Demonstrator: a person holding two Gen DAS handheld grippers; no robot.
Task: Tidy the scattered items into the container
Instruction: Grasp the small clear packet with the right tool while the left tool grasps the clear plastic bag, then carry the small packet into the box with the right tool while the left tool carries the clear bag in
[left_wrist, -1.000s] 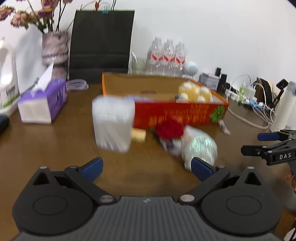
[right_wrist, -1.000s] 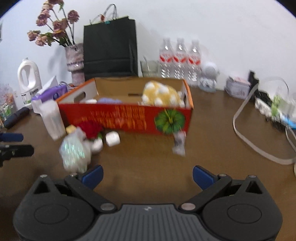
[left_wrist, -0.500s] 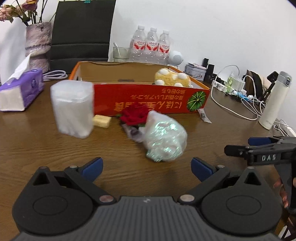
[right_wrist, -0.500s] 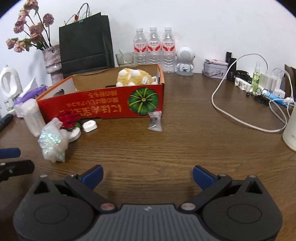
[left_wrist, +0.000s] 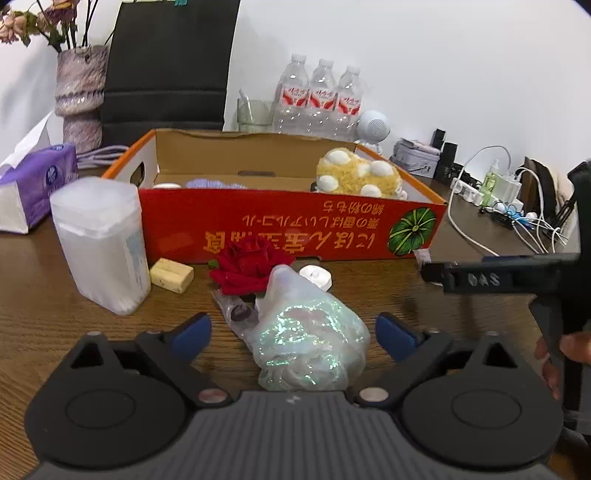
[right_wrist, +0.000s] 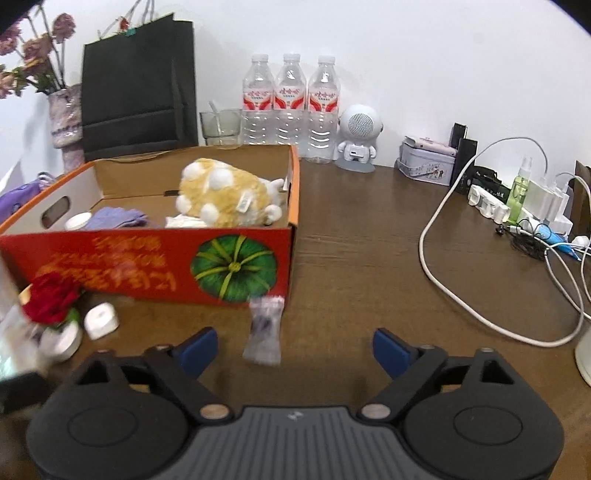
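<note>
A red cardboard box (left_wrist: 288, 229) (right_wrist: 155, 266) holds a yellow plush toy (left_wrist: 356, 177) (right_wrist: 225, 201) and a lilac cloth (right_wrist: 114, 218). In front of it lie a red rose (left_wrist: 247, 264), an iridescent bag (left_wrist: 308, 336), a white frosted tub (left_wrist: 101, 243), a yellow block (left_wrist: 171, 275) and a small white case (left_wrist: 316, 277) (right_wrist: 101, 320). My left gripper (left_wrist: 293, 334) is closing; the bag sits between its jaws, which stand apart from it. My right gripper (right_wrist: 293, 349) is closing around a small clear sachet (right_wrist: 264, 332) without touching it.
A purple tissue pack (left_wrist: 33, 188) lies at the left. At the back stand a vase (left_wrist: 79, 96), a black bag (right_wrist: 136, 88), three water bottles (right_wrist: 290, 107) and a white speaker (right_wrist: 358, 136). Cables (right_wrist: 461, 258) and a power strip (right_wrist: 487, 201) crowd the right.
Both grippers have moved forward toward the table items. The iridescent bag now lies between the left jaws and the sachet between the right jaws. Both pairs of jaws have narrowed slightly.
</note>
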